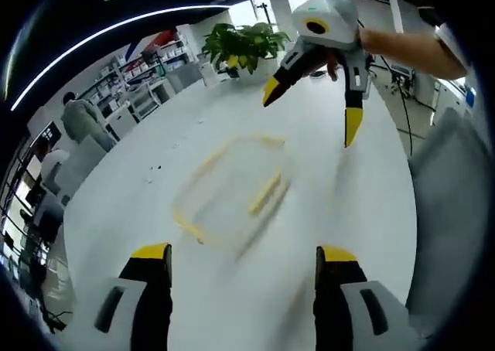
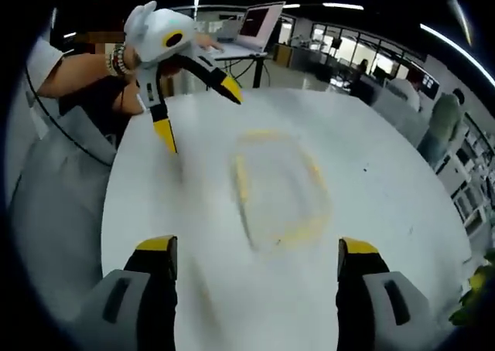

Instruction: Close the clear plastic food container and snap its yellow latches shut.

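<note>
The clear plastic container point(image 1: 232, 192) with yellow rim and latches lies on the white table point(image 1: 332, 189), blurred by motion; whether its lid is seated cannot be told. My left gripper point(image 1: 244, 252) is open, its jaws short of the container's near side. Beyond the container hovers my right gripper point(image 1: 311, 110), open with its yellow tips spread. From the right gripper view the container point(image 2: 278, 189) sits ahead of my open right gripper point(image 2: 257, 247). The left gripper point(image 2: 199, 113) hangs open past its far left corner. Neither gripper touches the container.
A potted plant point(image 1: 244, 46) stands at the table's far edge. A laptop point(image 2: 259, 22) sits on a stand behind the table point(image 2: 387, 173). A grey chair point(image 2: 54, 189) stands by the table edge near the person's arm point(image 2: 77, 69). Shelves and seated people point(image 1: 77, 119) are further off.
</note>
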`<state>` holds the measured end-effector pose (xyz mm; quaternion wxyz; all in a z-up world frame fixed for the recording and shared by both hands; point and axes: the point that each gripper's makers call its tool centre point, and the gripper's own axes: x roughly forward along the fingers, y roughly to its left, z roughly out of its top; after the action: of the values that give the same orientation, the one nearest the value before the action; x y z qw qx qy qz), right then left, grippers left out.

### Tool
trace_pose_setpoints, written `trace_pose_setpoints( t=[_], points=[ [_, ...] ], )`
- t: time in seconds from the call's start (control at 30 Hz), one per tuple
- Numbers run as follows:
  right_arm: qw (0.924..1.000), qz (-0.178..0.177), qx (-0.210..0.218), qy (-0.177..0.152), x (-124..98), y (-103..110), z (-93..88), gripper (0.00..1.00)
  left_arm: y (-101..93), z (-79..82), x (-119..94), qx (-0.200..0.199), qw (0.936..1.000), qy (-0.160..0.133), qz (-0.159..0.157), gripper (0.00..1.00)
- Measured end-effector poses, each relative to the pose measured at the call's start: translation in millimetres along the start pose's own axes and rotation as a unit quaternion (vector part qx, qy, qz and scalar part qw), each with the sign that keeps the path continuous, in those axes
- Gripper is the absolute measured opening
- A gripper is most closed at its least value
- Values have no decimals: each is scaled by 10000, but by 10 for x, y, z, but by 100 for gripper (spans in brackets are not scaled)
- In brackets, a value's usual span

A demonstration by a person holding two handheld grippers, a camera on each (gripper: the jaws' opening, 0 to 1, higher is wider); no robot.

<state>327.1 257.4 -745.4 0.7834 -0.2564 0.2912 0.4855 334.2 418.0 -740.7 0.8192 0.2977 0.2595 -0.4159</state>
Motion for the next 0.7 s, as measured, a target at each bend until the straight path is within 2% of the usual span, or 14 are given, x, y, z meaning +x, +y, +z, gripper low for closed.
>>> trace_pose_setpoints(
  t=[0.1, 0.13, 0.2, 0.33, 0.4, 0.43, 0.5, 0.6, 0.7],
  points=[
    [9998, -138, 79, -73, -101, 107, -70, 83, -75, 18, -136, -426, 9987, -197, 203, 74],
    [9996, -211, 143, -104, -143, 145, -100, 83, -127, 61, -204, -550, 9975, -389, 216, 75],
    [9990, -340, 223, -182, -220, 224, -138, 83, -245, 74, -319, -806, 9951, -549, 162, 76],
    [9959, -670, 422, -447, -375, 385, -185, 83, -430, 21, -555, -993, 9914, -808, 275, 75],
    [9933, -832, 560, -580, -432, 453, -204, 83, -486, -48, -639, -1085, 9901, -808, 367, 75],
    [9923, -860, 620, -639, -463, 528, -227, 83, -515, -119, -693, -1187, 9890, -744, 466, 75],
    [9920, -835, 686, -649, -505, 684, -302, 84, -605, -225, -761, -1329, 9884, -584, 453, 74],
    [9904, -920, 770, -681, -557, 838, -382, 84, -745, -296, -866, -1398, 9861, -733, 520, 74],
    [9874, -1063, 932, -717, -658, 1004, -482, 83, -952, -414, -925, -1526, 9845, -699, 514, 74]
  ],
)
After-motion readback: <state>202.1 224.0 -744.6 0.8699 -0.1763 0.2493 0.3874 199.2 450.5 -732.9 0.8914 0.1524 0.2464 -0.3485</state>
